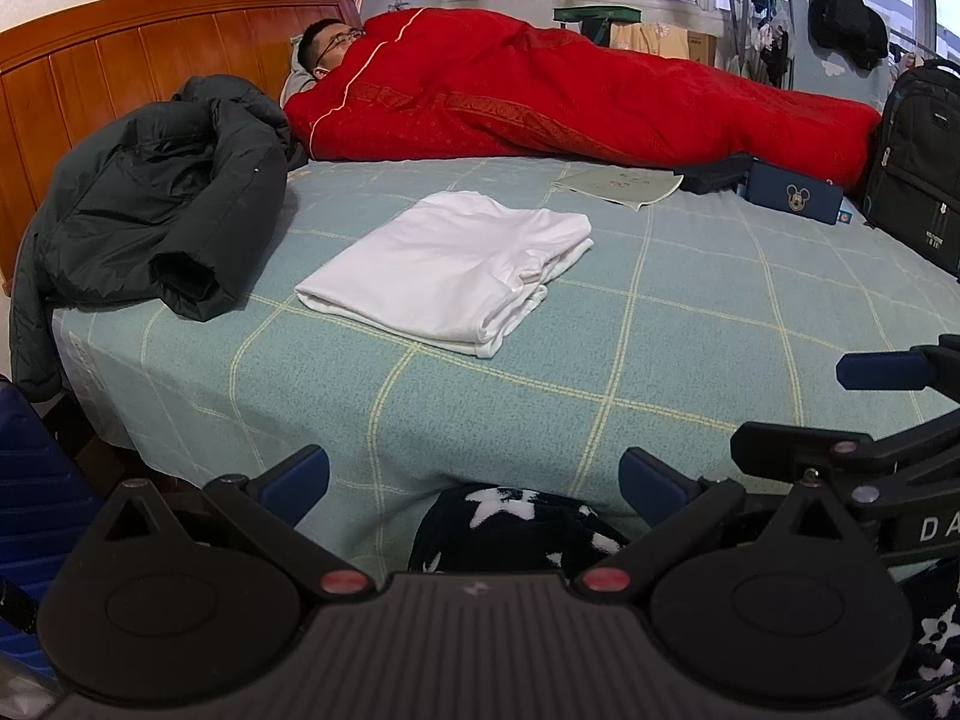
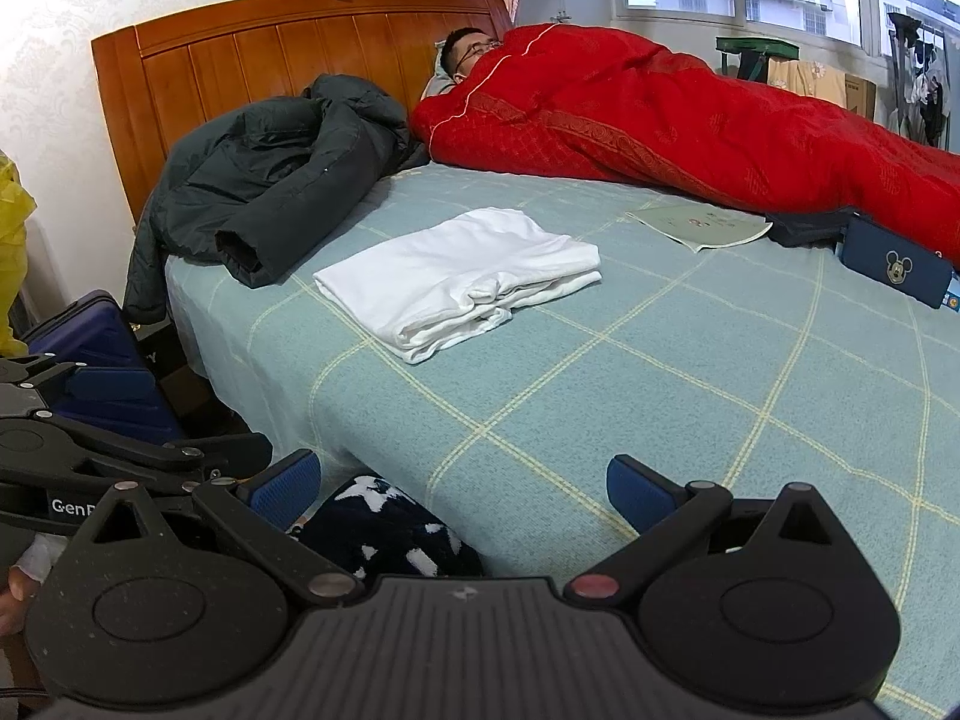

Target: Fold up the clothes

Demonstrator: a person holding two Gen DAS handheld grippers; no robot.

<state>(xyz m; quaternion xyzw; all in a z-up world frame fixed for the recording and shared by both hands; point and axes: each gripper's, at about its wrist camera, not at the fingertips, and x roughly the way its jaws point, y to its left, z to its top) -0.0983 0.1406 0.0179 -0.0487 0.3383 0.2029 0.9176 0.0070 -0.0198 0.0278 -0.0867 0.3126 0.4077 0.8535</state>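
- Orange-brown wood headboard (image 2: 288, 42) stood at the far left end of the bed (image 2: 660, 396), against a pale wall.
- Dark puffer jacket (image 2: 270, 180) lay crumpled on the bed's left corner, one part hanging over the edge, a sleeve cuff pointing toward the white garment.
- Blue suitcase (image 2: 90, 354) stood on the floor below that corner.
- White garment (image 1: 450, 270) lay folded into a rough rectangle, left of bed centre on the green checked sheet; layered edges showed on its near-right side. It sat just beside the jacket sleeve, touched by neither tool.
- Left gripper (image 1: 474, 477) was held low at the near bed edge, fingers wide apart, nothing between them.
- Right gripper (image 2: 465, 483) was at the same edge, to the right of the left one; fingers also spread, empty. Both were well apart from the garment.
- Dark fabric with white stars (image 2: 384, 528) showed below the bed edge between each gripper's fingers.
- Person under a red quilt (image 2: 690, 132) lay along the far side of the bed.
- Pale green booklet (image 2: 696, 225), a dark folded item and a blue case with a mouse logo (image 2: 894, 267) lay in a row by the quilt's edge.
- Black backpack (image 1: 918, 162) stood at the far right, seen in the left wrist view only.
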